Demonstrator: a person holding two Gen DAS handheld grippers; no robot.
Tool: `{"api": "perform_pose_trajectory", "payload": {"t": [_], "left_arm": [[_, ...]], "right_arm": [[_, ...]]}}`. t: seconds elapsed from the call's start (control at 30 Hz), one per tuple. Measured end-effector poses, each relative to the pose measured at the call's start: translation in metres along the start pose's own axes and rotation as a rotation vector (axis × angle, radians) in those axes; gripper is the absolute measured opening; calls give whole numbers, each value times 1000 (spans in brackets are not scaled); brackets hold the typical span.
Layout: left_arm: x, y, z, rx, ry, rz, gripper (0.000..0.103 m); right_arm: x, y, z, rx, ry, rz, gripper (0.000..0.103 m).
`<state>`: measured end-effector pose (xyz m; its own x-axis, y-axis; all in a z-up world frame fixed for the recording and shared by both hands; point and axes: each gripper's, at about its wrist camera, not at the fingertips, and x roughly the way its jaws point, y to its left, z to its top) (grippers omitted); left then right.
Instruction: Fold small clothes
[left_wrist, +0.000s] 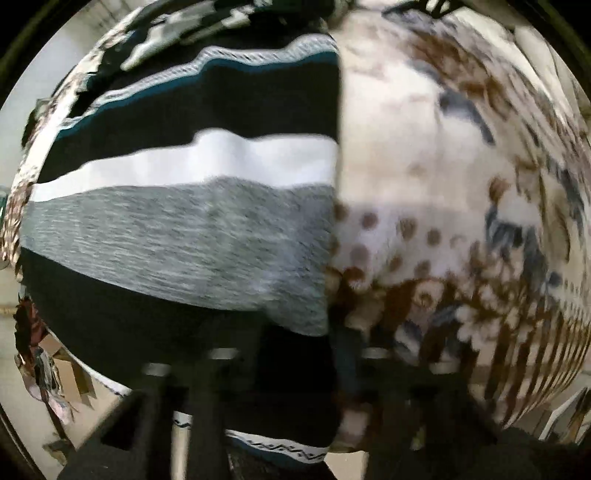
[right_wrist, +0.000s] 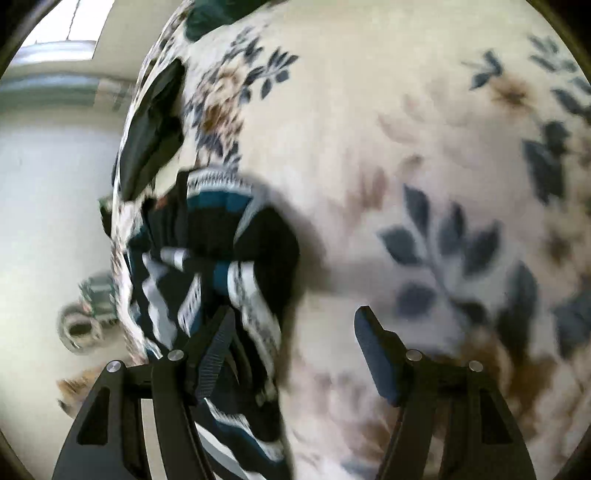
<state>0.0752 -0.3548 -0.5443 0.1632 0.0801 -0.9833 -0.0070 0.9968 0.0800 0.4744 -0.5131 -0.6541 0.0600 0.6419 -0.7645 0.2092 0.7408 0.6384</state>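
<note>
A striped garment (left_wrist: 184, 221) with black, white, grey and teal bands lies flat on the floral bedspread (left_wrist: 443, 147) and fills the left half of the left wrist view. My left gripper (left_wrist: 295, 369) is low over its near black band; blur and dark cloth hide whether the fingers are open or shut. In the right wrist view the same garment (right_wrist: 221, 266) is bunched at the left. My right gripper (right_wrist: 295, 325) is open, its left finger (right_wrist: 218, 343) against the bunched cloth and its right finger (right_wrist: 376, 354) over the bedspread (right_wrist: 406, 147).
A dark cloth item (right_wrist: 155, 125) lies near the bed's left edge. Beyond that edge is pale floor with a round object (right_wrist: 79, 325). Cardboard and loose items (left_wrist: 55, 365) sit below the bed edge in the left wrist view.
</note>
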Motion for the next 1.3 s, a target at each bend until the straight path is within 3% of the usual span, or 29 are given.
{"api": "perform_pose_trajectory", "payload": {"t": [0.03, 0.07, 0.1, 0.13, 0.17, 0.27, 0.43, 0.6, 0.77, 0.97, 1.13, 1.3], "left_arm": [[-4, 6, 2, -27, -8, -15, 8], [-7, 8, 4, -50, -12, -29, 7], [-10, 12, 5, -71, -16, -40, 5], [-15, 17, 5, -91, -29, -41, 4], [-22, 20, 4, -98, -47, -35, 4], [-36, 39, 5, -152, -66, -43, 4], [-76, 81, 5, -224, -115, -55, 4], [-118, 144, 10, -341, -158, -81, 4], [-134, 222, 23, -484, -192, -131, 4], [-109, 318, 29, -617, -187, -185, 4], [-66, 392, 35, -673, -140, -248, 4], [-23, 441, 35, -708, -77, -327, 4]], "right_arm": [[9, -1, 6, 22, 9, 9, 69], [14, -1, 8, 36, 5, 25, 59], [18, 0, 10, 47, 4, 32, 46], [21, 2, 11, 50, 3, 26, 16], [19, 9, 10, 31, -20, 4, 10], [7, 40, 2, -62, -81, -54, 9], [-16, 78, -1, -62, -82, -64, 9], [-37, 130, 3, -118, -73, -113, 8], [-39, 205, 6, -218, -69, -167, 8], [23, 324, 13, -328, -59, -234, 8], [130, 411, 20, -414, -35, -371, 8], [223, 453, 26, -466, 15, -493, 8]]}}
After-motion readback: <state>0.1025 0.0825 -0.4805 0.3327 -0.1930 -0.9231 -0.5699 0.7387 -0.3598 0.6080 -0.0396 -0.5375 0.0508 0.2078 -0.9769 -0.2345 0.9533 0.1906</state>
